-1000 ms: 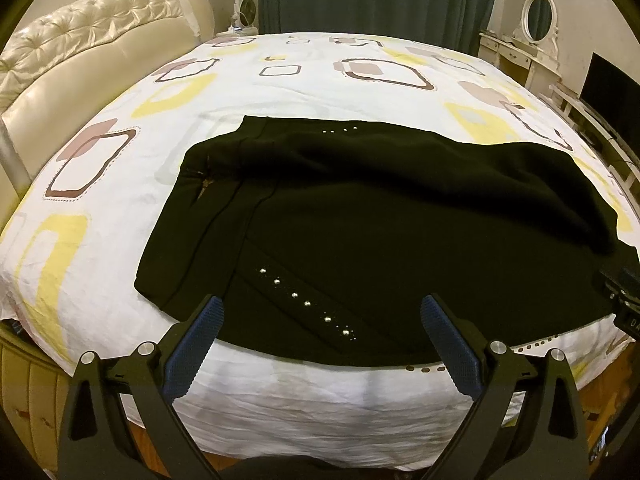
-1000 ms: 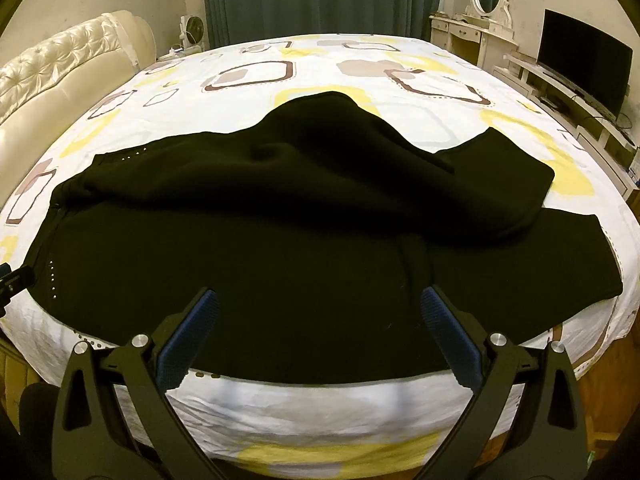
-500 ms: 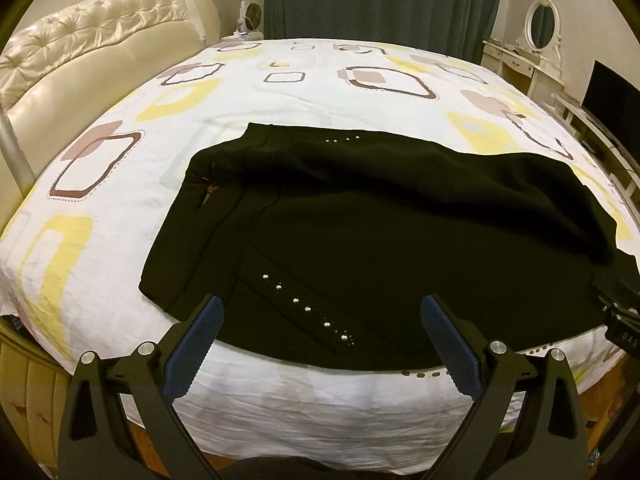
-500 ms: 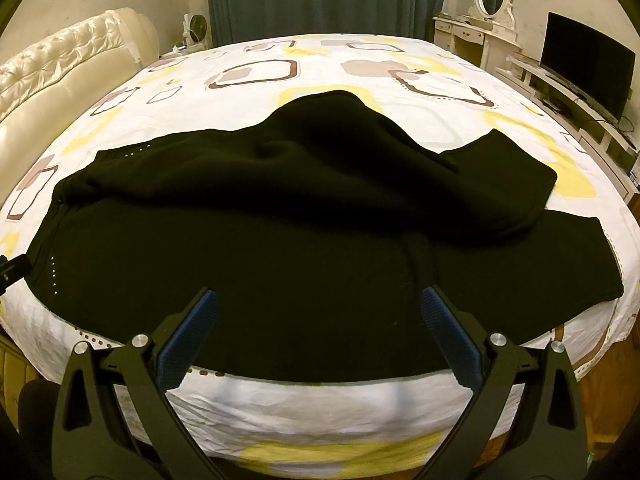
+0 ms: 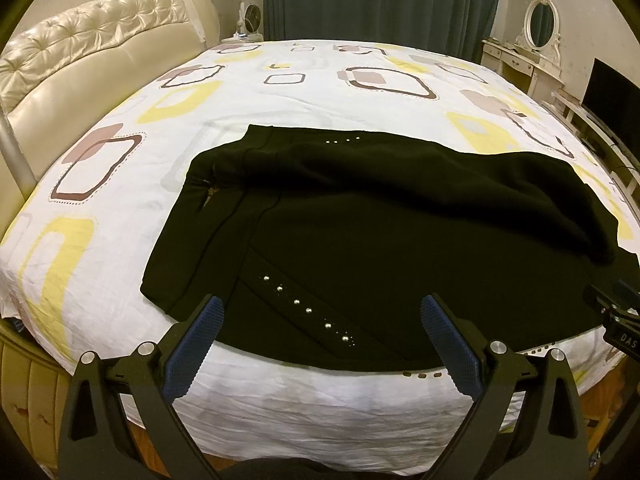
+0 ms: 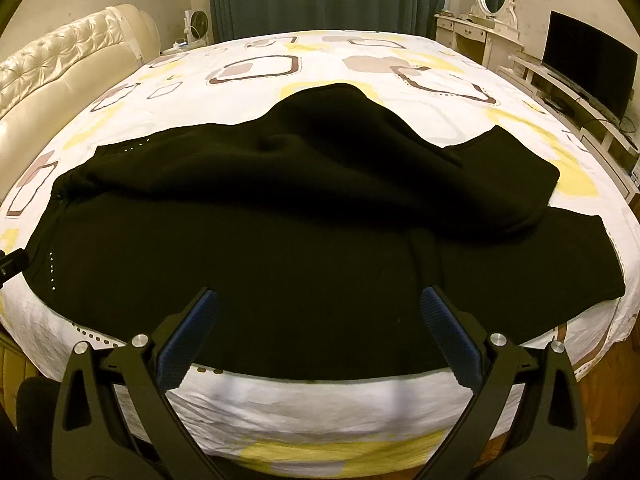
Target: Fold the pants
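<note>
The pants [image 5: 380, 248] are spread on the bed [image 5: 280, 96], near its front edge, waist to the left and legs to the right, the far leg lapped over the near one. Each tool is held before that edge: left tool [image 5: 320, 316] by the waist, right tool [image 6: 320, 312] by the legs. The headboard [image 5: 92, 52] is located left, the dresser [image 6: 480, 28] behind right.

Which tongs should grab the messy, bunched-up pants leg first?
Probably the right tongs. They hang open facing the leg end of the black pants, where the upper leg lies bunched and crooked over the other. The left tongs, also open, face the studded waist end, farther from that bunch.
</note>
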`<state>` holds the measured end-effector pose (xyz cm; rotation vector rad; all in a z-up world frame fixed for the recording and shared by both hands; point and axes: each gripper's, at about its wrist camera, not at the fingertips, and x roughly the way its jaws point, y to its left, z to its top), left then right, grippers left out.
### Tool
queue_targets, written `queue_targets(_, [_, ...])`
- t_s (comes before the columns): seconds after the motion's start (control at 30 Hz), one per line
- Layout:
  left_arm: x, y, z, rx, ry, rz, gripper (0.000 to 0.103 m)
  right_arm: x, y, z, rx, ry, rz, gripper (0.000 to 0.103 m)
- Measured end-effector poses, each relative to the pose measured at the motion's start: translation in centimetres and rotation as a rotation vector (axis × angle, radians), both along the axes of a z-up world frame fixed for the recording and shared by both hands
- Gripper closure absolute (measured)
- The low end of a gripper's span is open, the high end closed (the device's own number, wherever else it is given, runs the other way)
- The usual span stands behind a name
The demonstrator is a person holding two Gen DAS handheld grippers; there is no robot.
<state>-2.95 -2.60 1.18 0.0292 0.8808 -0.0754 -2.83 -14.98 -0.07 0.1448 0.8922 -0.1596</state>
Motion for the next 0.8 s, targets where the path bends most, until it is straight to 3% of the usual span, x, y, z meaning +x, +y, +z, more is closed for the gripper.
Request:
queue_targets(0.47, [0.05, 0.15, -0.02, -0.001, -0.007, 0.006, 0.005, -0.05, 0.03, -0.16, 0.011, -0.005, 0.006, 0.002])
queue_targets(0.8, [0.49, 0.38, 0.02, -0.049, 0.002, -0.011, 0.005, 0.29, -0.61, -0.17, 0.059, 0.013, 0.03, 0.002])
